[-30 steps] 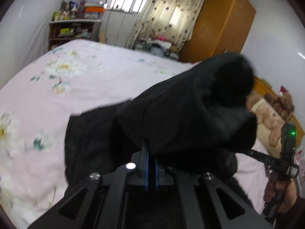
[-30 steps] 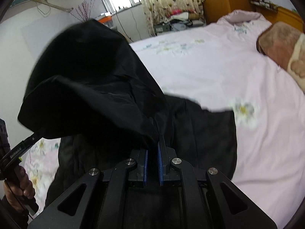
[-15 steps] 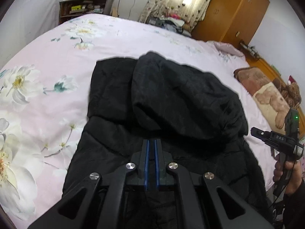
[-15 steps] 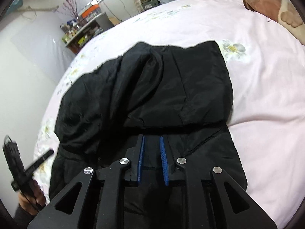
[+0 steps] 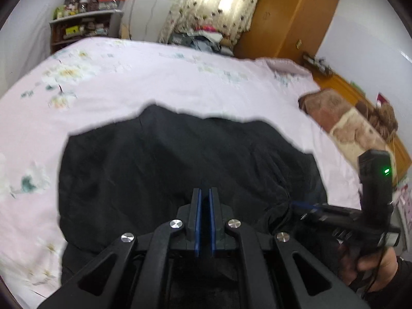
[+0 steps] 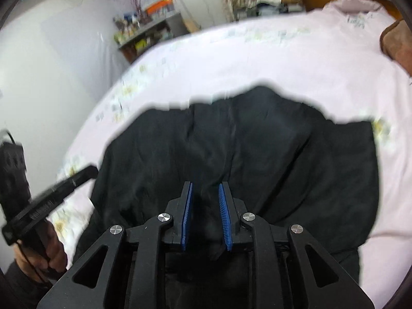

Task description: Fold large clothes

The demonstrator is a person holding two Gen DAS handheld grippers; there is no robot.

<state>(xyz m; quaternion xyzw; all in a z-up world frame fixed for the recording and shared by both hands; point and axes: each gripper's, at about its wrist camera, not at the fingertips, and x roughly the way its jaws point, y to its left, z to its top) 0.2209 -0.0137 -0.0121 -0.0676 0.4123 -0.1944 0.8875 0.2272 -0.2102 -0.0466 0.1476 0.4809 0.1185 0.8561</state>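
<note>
A large black jacket (image 5: 180, 170) lay folded over on itself on the pink floral bed (image 5: 154, 77), its dark, slightly shiny fabric rumpled with soft creases, its far edge uneven against the sheet.

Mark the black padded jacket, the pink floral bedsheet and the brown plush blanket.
black padded jacket (image 5: 180, 159), left wrist view, middle of folded top layer
pink floral bedsheet (image 5: 154, 77), left wrist view, bare centre
brown plush blanket (image 5: 342, 118), left wrist view, top face

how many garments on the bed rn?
1. A single black coat lies folded on the pink bedsheet, in front of both grippers. Folds may hide other pieces underneath. A separate clothes pile sits beyond the bed's far edge.
</note>
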